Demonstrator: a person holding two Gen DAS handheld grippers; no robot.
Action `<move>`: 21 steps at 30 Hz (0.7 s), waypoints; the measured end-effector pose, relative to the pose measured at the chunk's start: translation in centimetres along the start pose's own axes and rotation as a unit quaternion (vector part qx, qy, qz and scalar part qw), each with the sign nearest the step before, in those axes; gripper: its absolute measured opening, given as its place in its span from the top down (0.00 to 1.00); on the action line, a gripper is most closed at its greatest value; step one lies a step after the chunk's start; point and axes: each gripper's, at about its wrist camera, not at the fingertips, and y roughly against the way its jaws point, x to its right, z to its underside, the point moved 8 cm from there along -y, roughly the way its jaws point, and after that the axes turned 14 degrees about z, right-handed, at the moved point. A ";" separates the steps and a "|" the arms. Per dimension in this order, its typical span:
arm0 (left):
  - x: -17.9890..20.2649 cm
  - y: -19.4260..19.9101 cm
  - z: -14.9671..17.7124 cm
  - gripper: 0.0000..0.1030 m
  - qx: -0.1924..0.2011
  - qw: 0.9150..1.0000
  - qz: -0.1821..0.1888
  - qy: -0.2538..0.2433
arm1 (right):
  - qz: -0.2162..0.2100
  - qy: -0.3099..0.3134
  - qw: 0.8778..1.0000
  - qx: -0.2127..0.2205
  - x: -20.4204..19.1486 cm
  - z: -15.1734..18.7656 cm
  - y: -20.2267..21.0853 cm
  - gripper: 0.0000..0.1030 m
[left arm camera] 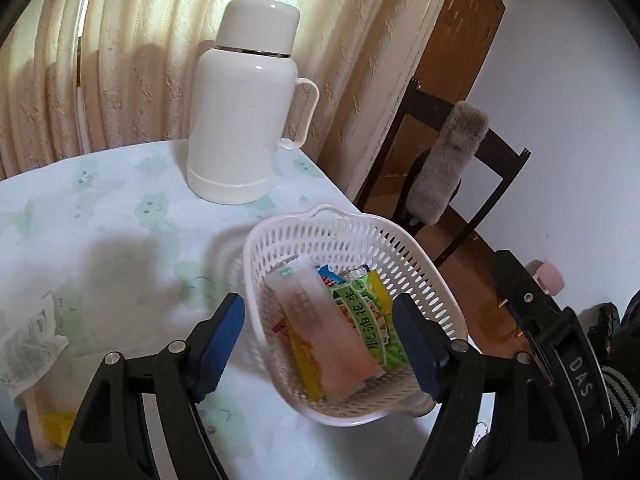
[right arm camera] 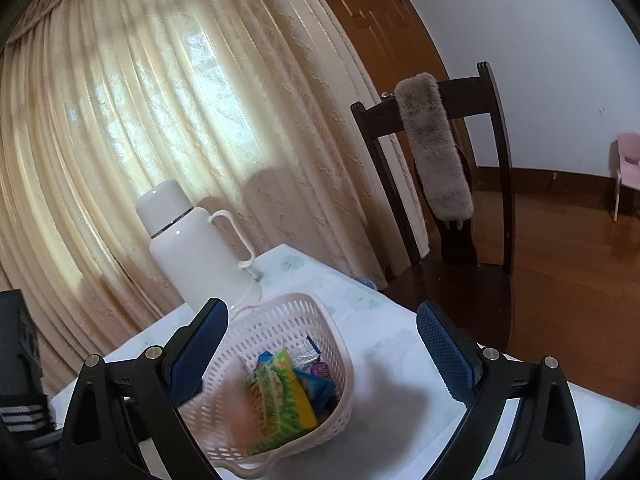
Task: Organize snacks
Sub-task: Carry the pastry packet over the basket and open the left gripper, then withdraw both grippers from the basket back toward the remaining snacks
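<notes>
A white slotted basket point(left arm camera: 352, 240) stands near the table's right edge and holds several snack packets. On top lies a pale pink packet point(left arm camera: 324, 328), beside a green peanut packet point(left arm camera: 368, 312) and a yellow one point(left arm camera: 308, 364). My left gripper point(left arm camera: 318, 300) hangs open over the basket, its blue pads apart on either side of the pink packet and not pressing it. In the right wrist view the basket point(right arm camera: 280, 320) sits low between the fingers, with the green packet point(right arm camera: 280, 392) and a blurred pink packet point(right arm camera: 240, 416). My right gripper point(right arm camera: 322, 306) is open and empty.
A tall white thermos jug point(left arm camera: 244, 112) stands behind the basket on the pale green tablecloth point(left arm camera: 100, 220). More packets point(left arm camera: 36, 340) lie at the table's left. A dark wooden chair point(right arm camera: 440, 152) with a grey furry cover stands past the table's edge, in front of curtains.
</notes>
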 end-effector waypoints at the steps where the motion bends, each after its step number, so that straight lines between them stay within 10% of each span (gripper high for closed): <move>1: -0.1 0.2 0.0 0.30 0.001 1.000 -0.005 -0.001 | 0.000 0.000 1.000 -0.001 0.0 0.1 0.0 0.07; 21: -3.4 3.1 1.0 0.29 0.009 0.996 -0.087 -0.003 | -0.005 0.045 0.999 0.009 -1.9 1.2 0.1 0.07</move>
